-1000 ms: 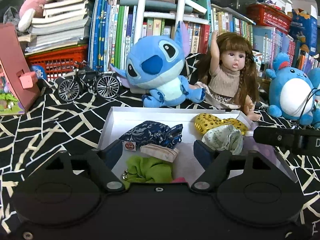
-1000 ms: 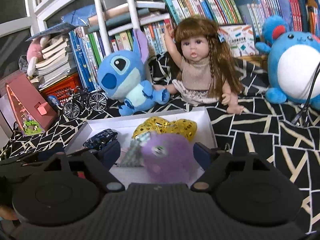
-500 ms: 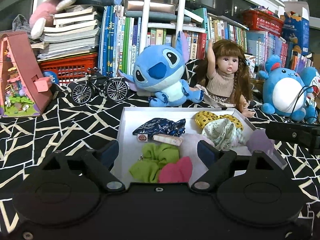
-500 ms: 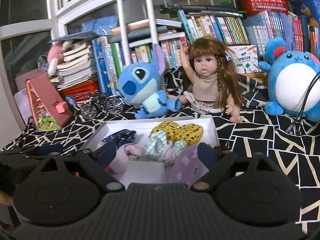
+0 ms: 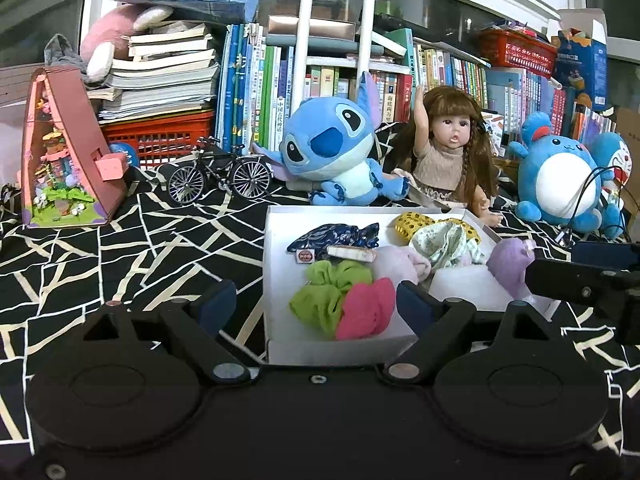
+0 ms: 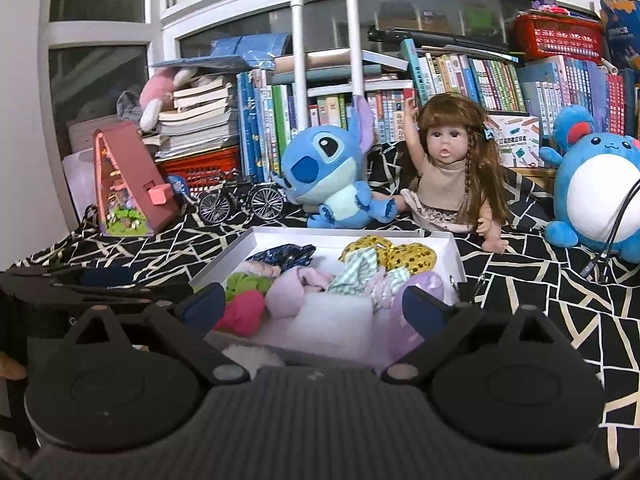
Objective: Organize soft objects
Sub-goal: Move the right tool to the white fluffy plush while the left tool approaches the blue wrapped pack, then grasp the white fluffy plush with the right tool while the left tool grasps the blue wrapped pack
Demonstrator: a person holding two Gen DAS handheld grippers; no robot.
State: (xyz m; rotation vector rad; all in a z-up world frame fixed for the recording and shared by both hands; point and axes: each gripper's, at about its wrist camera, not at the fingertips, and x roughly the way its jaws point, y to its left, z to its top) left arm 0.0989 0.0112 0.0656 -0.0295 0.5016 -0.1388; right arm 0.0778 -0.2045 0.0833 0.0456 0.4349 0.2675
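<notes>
A white box (image 5: 276, 276) (image 6: 450, 252) on the black patterned cloth holds several soft items: a green scrunchie (image 5: 326, 294) (image 6: 242, 282), a pink one (image 5: 366, 308) (image 6: 242, 312), a navy patterned one (image 5: 336, 236) (image 6: 286, 256), a gold sequined one (image 5: 410, 224) (image 6: 392, 254), a pale striped one (image 5: 446, 242), a light pink piece (image 6: 294, 292) and a purple fuzzy piece (image 5: 510, 262) (image 6: 418, 292). My left gripper (image 5: 316, 308) is open and empty, just before the box's near wall. My right gripper (image 6: 312, 310) is open and empty at the box's near right corner.
A blue Stitch plush (image 5: 336, 148) (image 6: 328, 172), a doll (image 5: 452, 152) (image 6: 448, 172) and a round blue plush (image 5: 560, 180) (image 6: 596, 200) sit behind the box. A model bicycle (image 5: 218, 176) and a pink toy house (image 5: 64, 156) stand at the left. Book stacks line the back.
Both grippers have drawn back and up from the box. The purple fuzzy piece that sat between my right fingers now lies in the box, and more of the box shows.
</notes>
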